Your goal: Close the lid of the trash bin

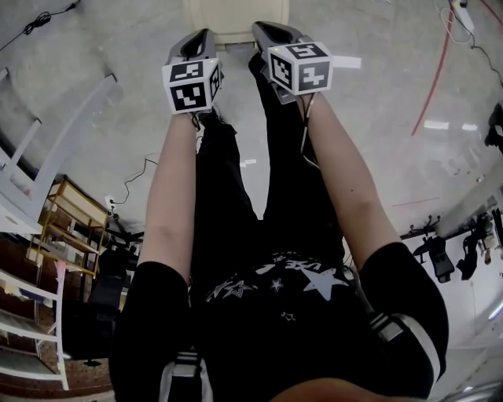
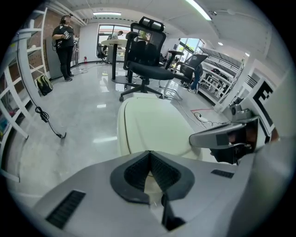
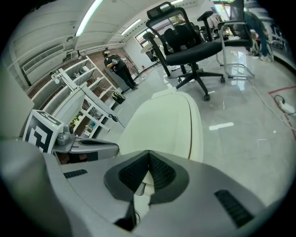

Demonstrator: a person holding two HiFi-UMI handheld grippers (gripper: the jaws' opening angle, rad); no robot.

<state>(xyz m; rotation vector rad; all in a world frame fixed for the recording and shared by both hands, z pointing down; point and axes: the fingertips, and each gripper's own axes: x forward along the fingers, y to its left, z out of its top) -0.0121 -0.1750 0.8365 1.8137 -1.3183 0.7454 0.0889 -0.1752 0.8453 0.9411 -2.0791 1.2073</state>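
Observation:
The cream trash bin (image 1: 236,17) stands on the floor just ahead of both grippers, at the top of the head view. Its smooth domed lid (image 2: 152,127) lies down flat on the bin, filling the middle of the left gripper view, and the lid (image 3: 166,127) shows the same way in the right gripper view. My left gripper (image 1: 198,38) is shut with nothing in it, its tips just short of the bin's near edge. My right gripper (image 1: 269,31) is shut and empty too, side by side with the left.
A black office chair (image 2: 145,60) stands behind the bin, with a round table and a standing person (image 2: 64,44) further back. White shelving (image 3: 78,92) runs along the left, with a black cable (image 2: 46,119) on the floor beside it. A red cable (image 1: 436,71) crosses the floor at right.

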